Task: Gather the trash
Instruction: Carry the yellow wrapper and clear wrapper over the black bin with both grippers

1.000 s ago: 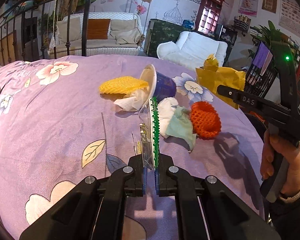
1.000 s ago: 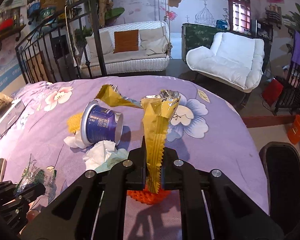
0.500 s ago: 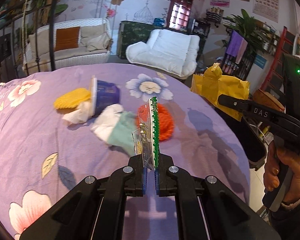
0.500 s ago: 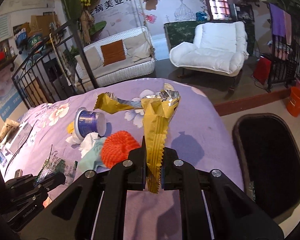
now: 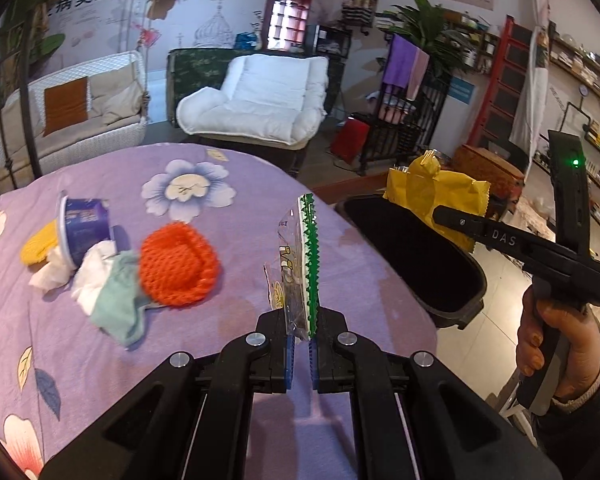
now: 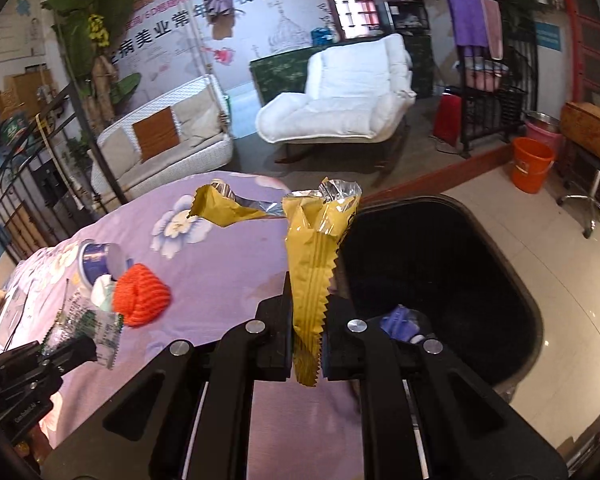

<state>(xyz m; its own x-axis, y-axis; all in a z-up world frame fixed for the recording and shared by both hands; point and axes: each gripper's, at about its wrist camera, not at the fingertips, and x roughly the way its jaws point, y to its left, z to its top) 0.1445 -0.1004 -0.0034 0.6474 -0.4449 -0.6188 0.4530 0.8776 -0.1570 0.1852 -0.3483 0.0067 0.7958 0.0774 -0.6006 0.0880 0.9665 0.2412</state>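
The yellow snack wrapper (image 6: pixel 314 264) stands upright in the right gripper (image 6: pixel 309 344), its jaws clamped on the wrapper's serrated lower end, the torn foil mouth flopping open at the top. It hangs at the edge of the purple floral tablecloth (image 6: pixel 220 264), with the black trash bin (image 6: pixel 440 264) just beyond and below; something purple already lies in the bin's near corner. From the left wrist view the same wrapper (image 5: pixel 436 196) shows over the bin's rim (image 5: pixel 416 248), carried by the right gripper, which a hand (image 5: pixel 556 348) grips by the handle.

The left gripper (image 5: pixel 302 344) is pinched shut on a clear plastic wrapper with a green zigzag edge (image 5: pixel 300 264), held on edge above the table, short of the bin.

Left on the cloth are an orange foam fruit net (image 5: pixel 178 266), crumpled white and pale green tissue (image 5: pixel 108 292), a tipped blue cup (image 5: pixel 82 230) and a yellow foam net (image 5: pixel 38 246) behind it.

The risks I see lie in the drop. Both wrappers are light and broad, so one released from this height could flutter sideways and land on the floor tiles or catch on the rim rather than fall in. The clear wrapper is not over the opening, so letting go now would put it back on the table. Thin film may also cling to the pads after they part. With both grippers converging on one bin, they could knock together.
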